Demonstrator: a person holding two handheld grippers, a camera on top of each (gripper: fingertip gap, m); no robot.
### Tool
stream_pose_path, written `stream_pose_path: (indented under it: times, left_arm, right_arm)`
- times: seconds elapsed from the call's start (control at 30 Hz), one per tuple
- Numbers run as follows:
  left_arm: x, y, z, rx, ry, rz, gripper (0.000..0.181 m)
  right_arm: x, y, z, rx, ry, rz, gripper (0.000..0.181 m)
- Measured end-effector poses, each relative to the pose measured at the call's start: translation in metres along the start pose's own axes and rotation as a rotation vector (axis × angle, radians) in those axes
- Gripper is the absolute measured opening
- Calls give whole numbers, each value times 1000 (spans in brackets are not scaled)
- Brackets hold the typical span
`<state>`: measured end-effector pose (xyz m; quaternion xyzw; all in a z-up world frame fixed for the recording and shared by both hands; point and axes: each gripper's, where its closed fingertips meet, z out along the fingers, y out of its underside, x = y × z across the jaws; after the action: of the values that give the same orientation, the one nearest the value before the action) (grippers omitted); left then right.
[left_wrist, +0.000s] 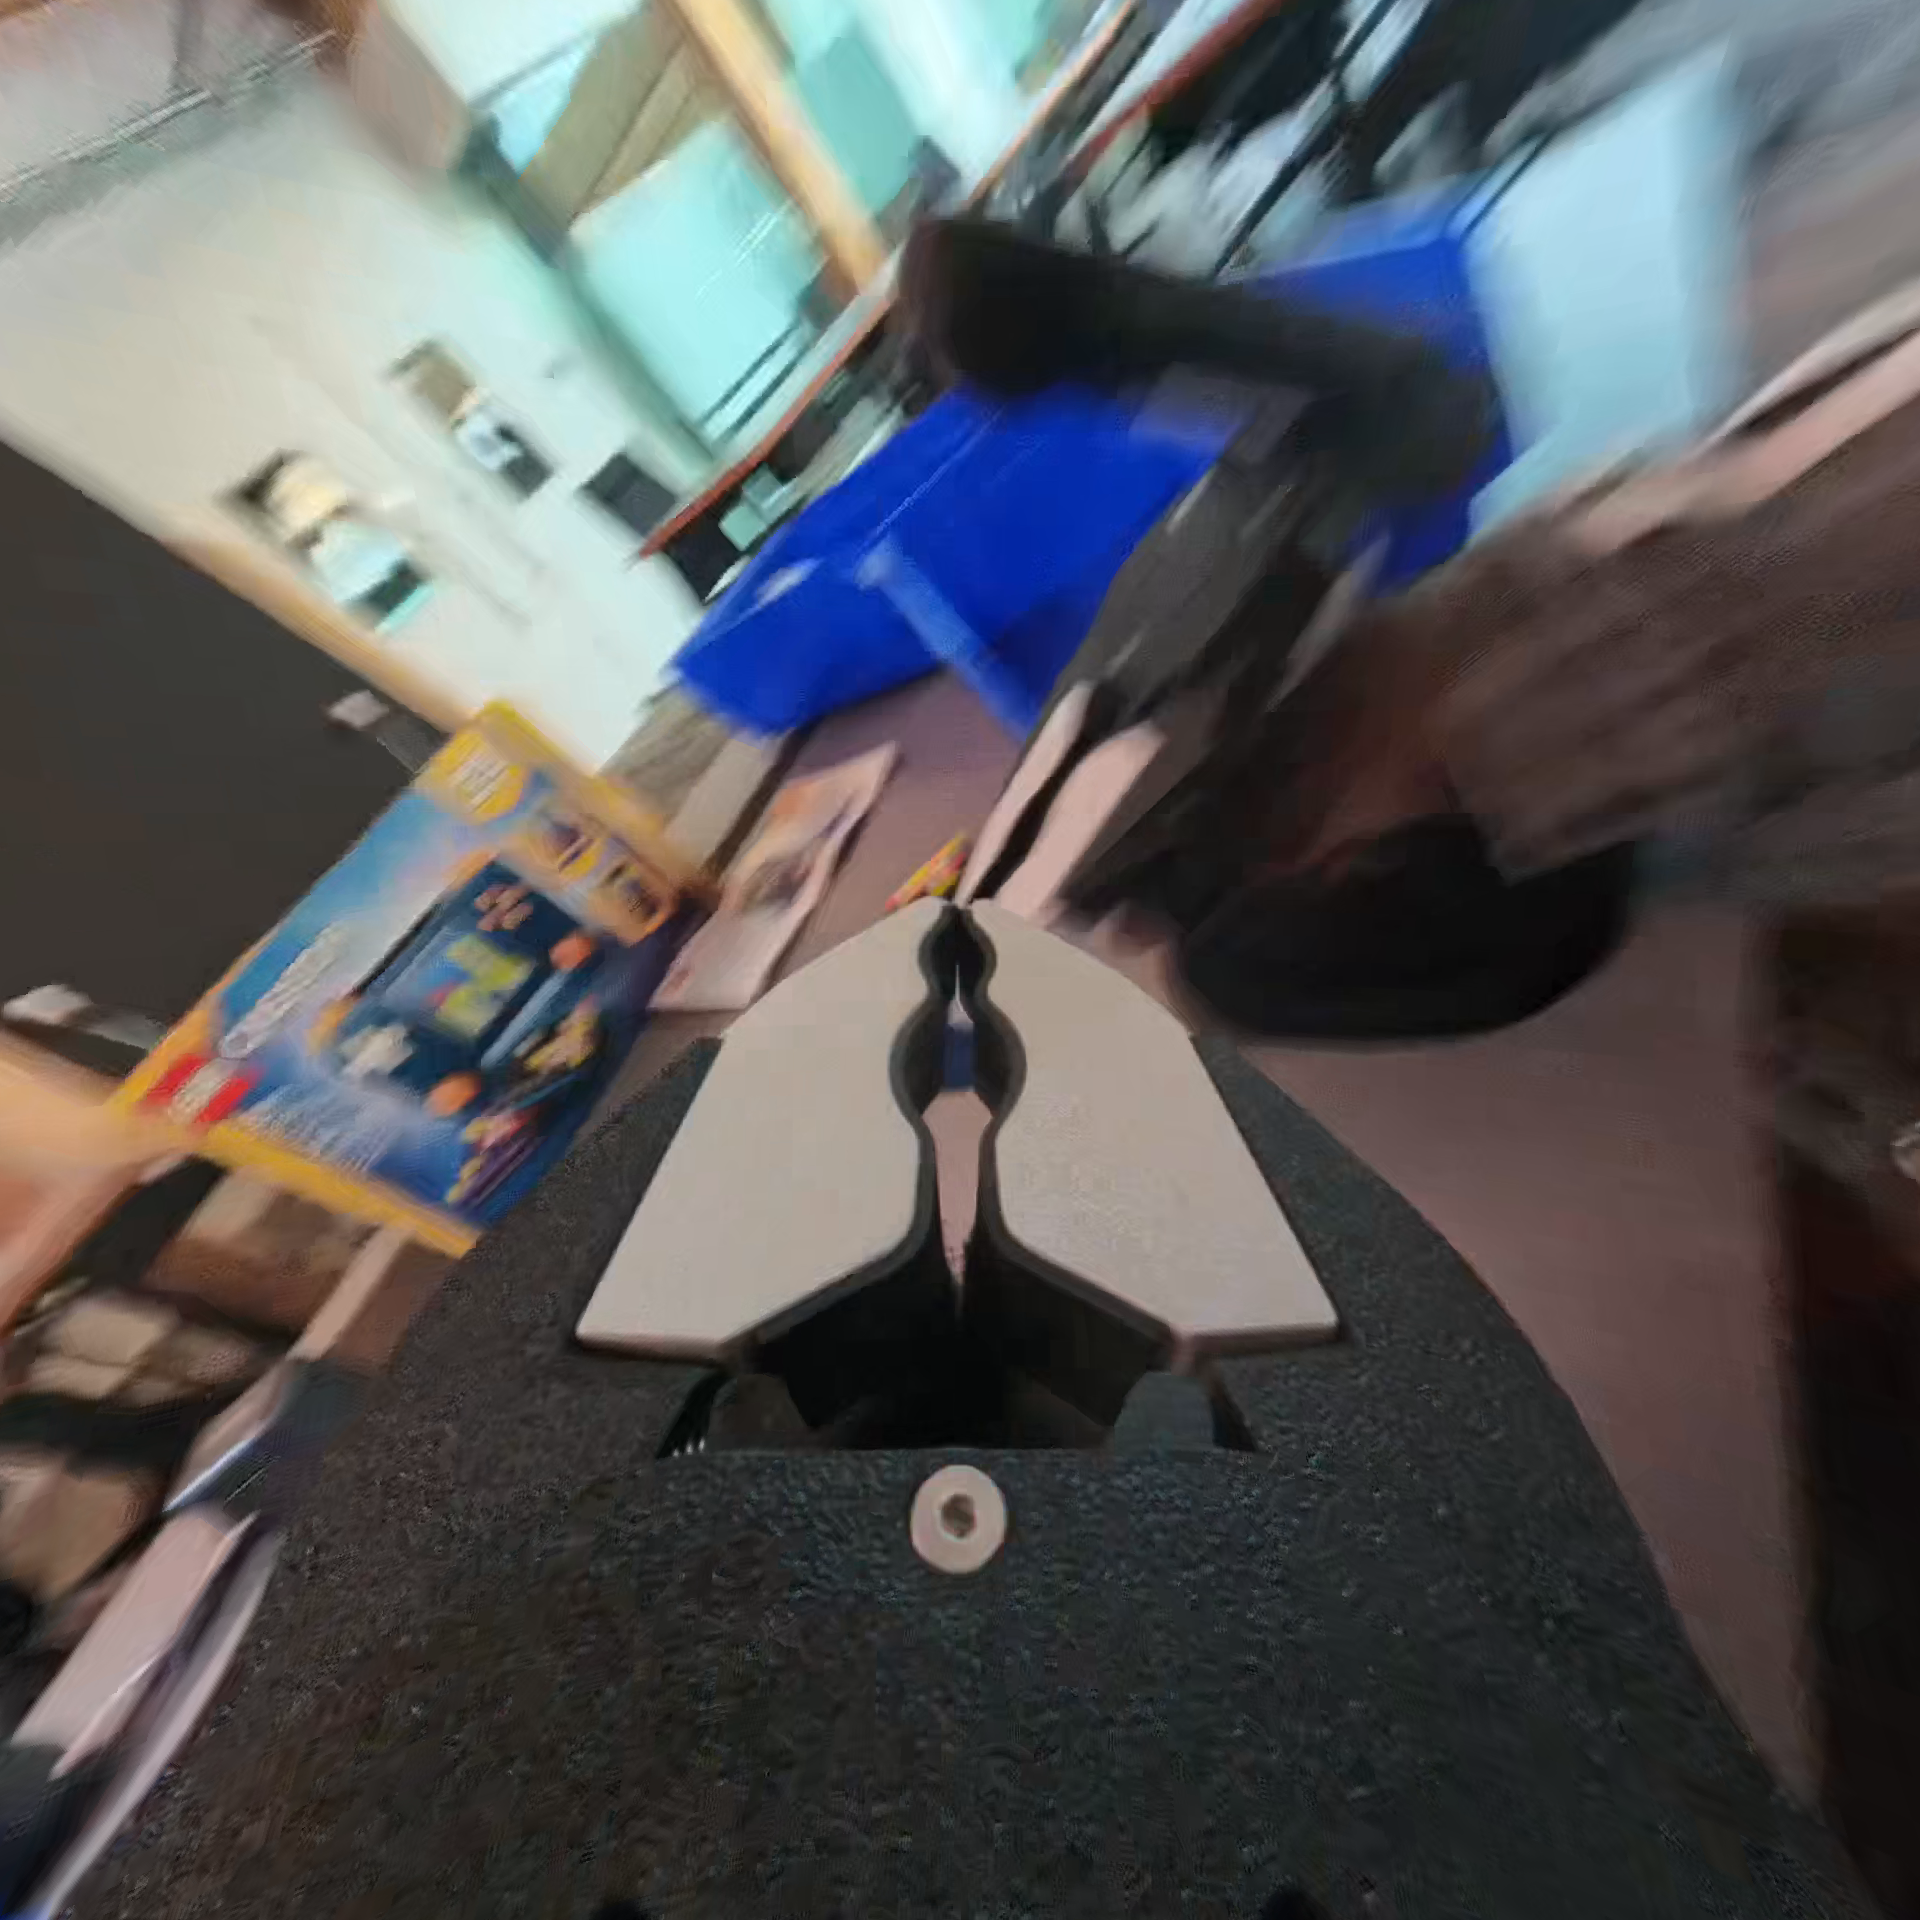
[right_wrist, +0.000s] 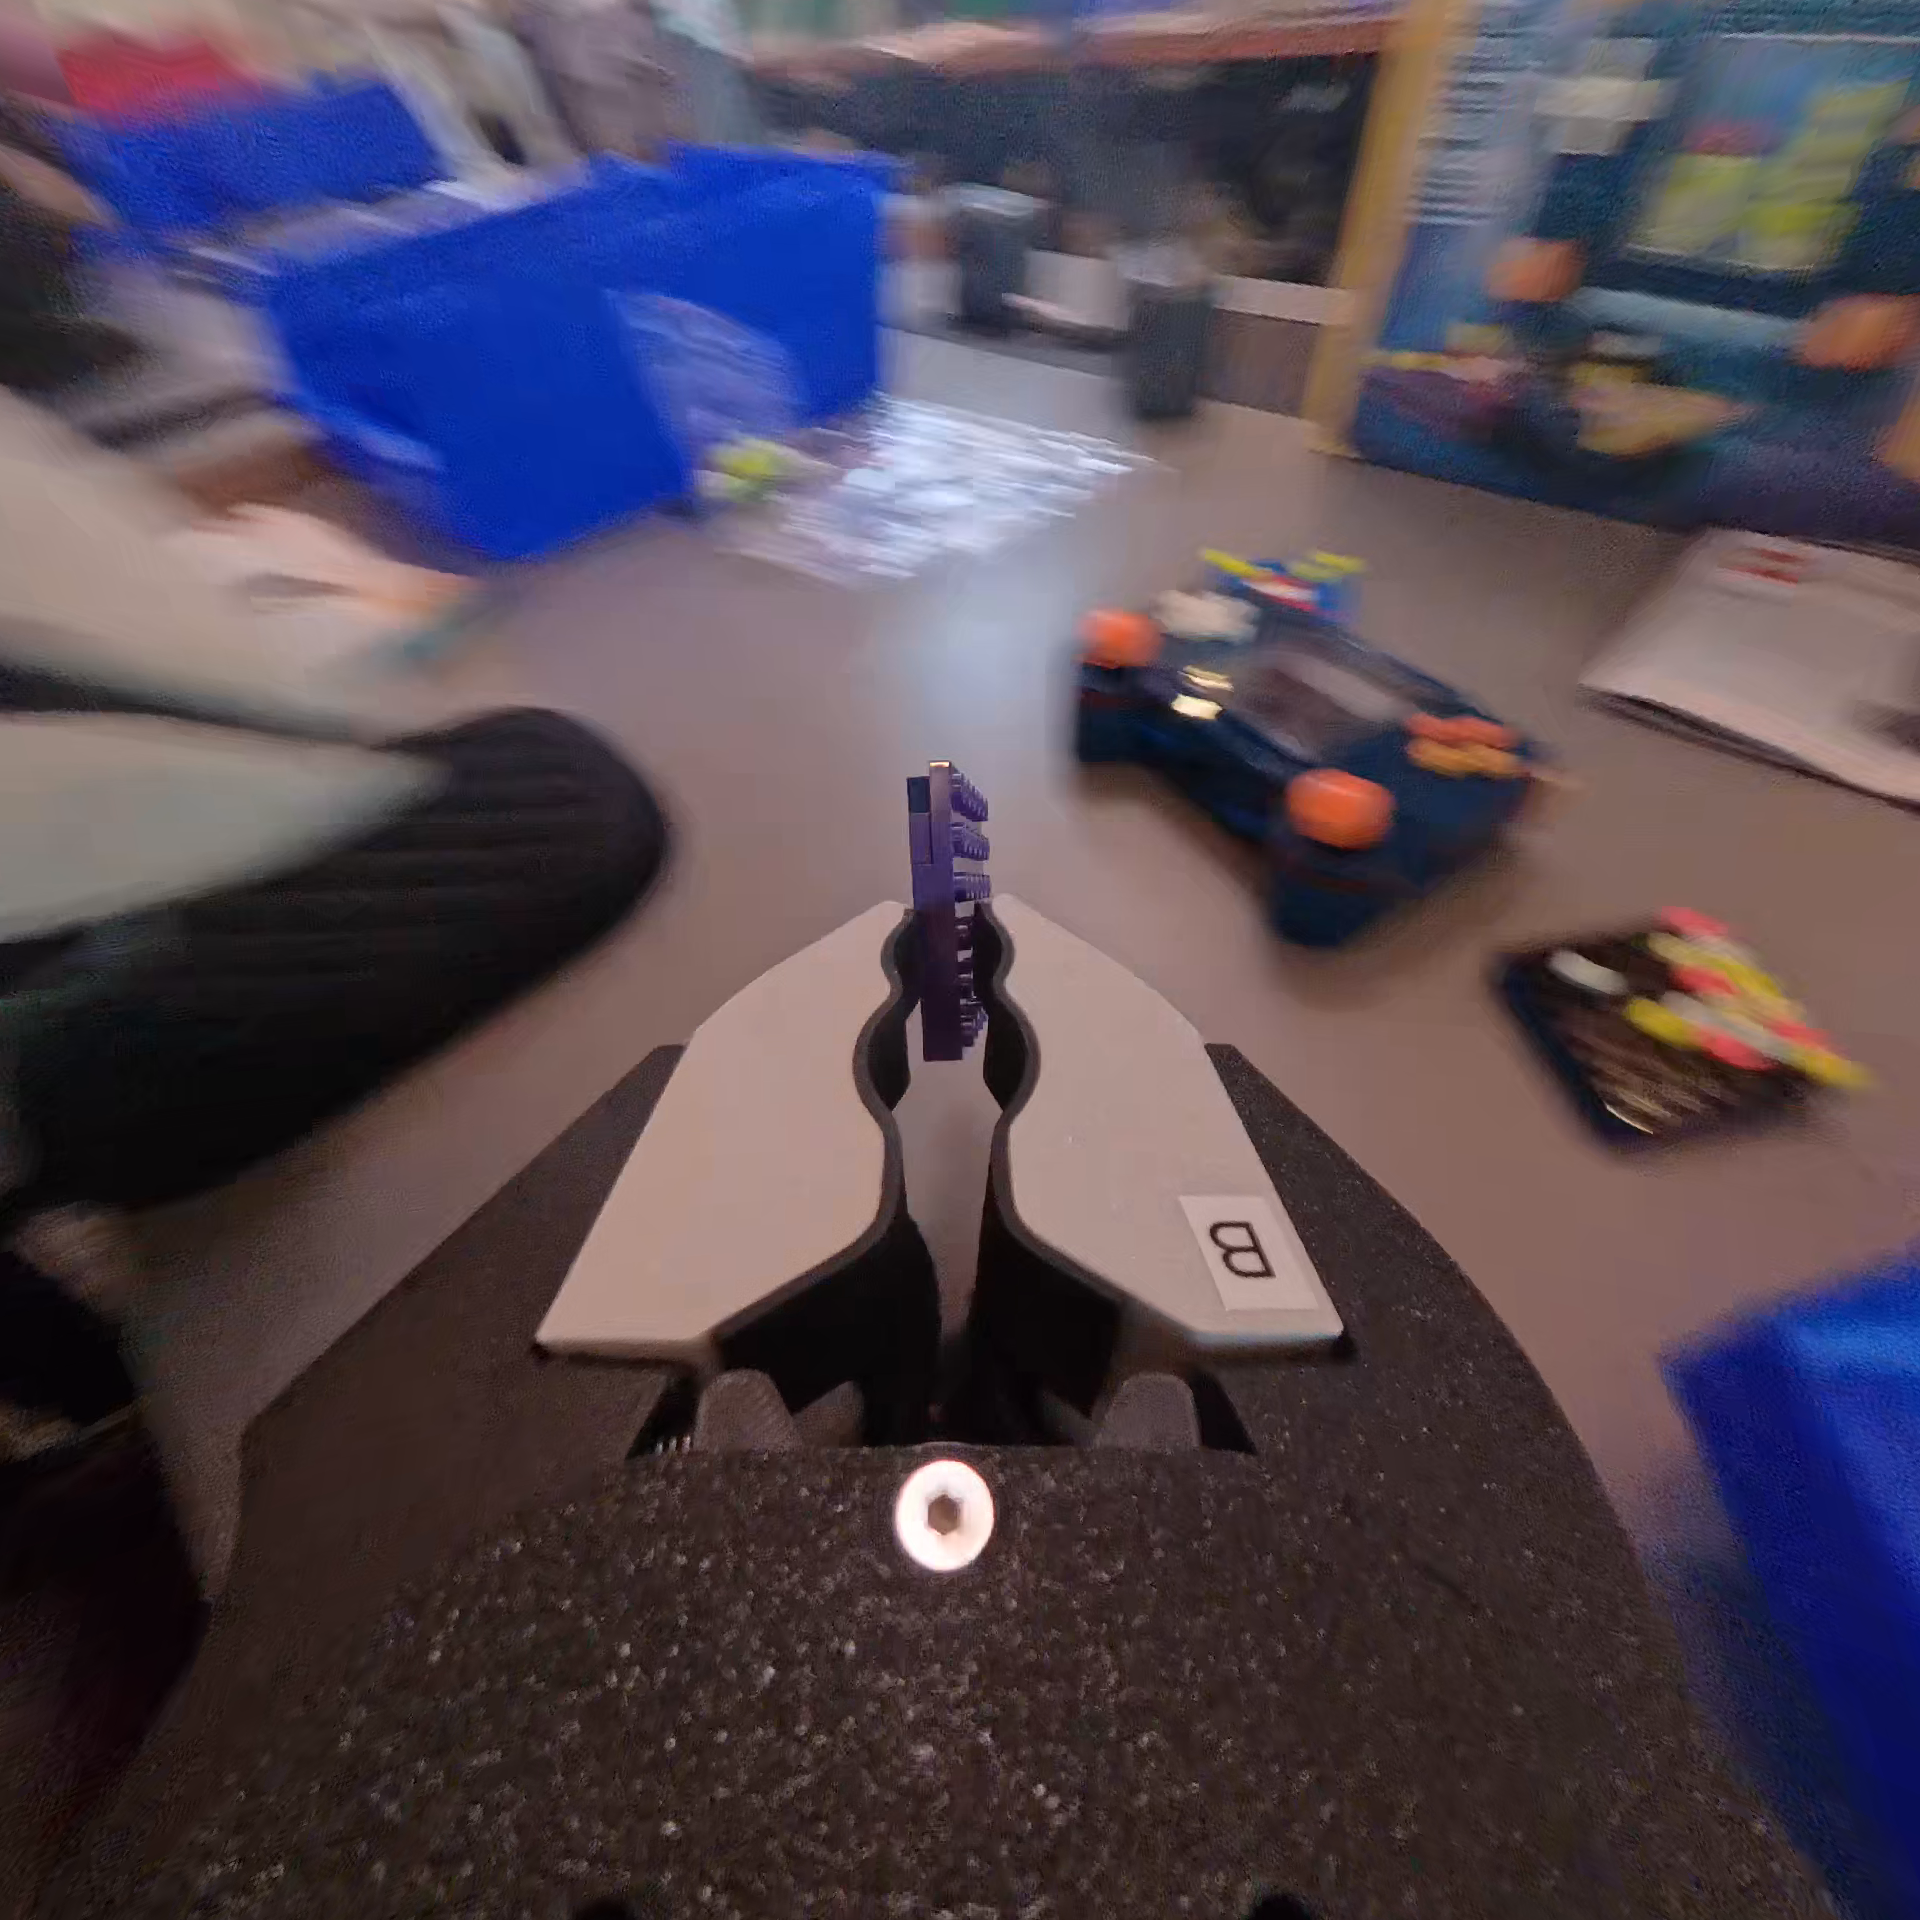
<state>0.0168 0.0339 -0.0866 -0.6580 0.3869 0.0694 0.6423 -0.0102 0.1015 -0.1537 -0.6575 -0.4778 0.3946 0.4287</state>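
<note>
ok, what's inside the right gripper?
The right gripper is shut on a purple studded toy-brick plate, held on edge, upper half sticking out. Its lower part is covered by the grey fingers.

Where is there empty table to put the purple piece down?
Bare grey table lies ahead of the right gripper, between the blue bin and the toy car. It is crowded rightward, around the parts tray and booklet.

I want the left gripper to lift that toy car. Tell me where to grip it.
Judging by the right wrist view, the dark blue brick-built toy car with orange wheels sits flat on the grey table. Come from above and close across its narrow body, between the wheels; the protruding wheels and the studded top would likely slip or snap off. Blur hides finer detail.
</note>
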Motion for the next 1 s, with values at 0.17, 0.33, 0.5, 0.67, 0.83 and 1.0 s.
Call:
stream_pose_path:
  times: [0.17, 0.33, 0.5, 0.67, 0.83, 1.0]
  left_arm:
    - [-25, 64, 6, -223, -69, -45, 10]
    - [-33, 67, 4, -282, -81, 144, 39]
    - [-19, 80, 13, -346, -17, 180, 38]
    - [-9, 84, 12, -360, 64, 142, 39]
    - [1, 88, 13, -361, 125, 86, 34]
    - [14, 67, 25, -274, 190, -88, 33]
  right_arm:
    - [-28, -26, 3, 79, -221, 123, 9]
    - [-30, -13, 8, 26, -324, 293, 9]
    - [-43, -9, 6, -25, -401, 357, 9]
    - [-49, -1, 4, -92, -420, 369, 9]
    - [-51, 7, 4, -135, -412, 383, 9]
    - [-44, 7, -20, -135, -387, 434, 10]
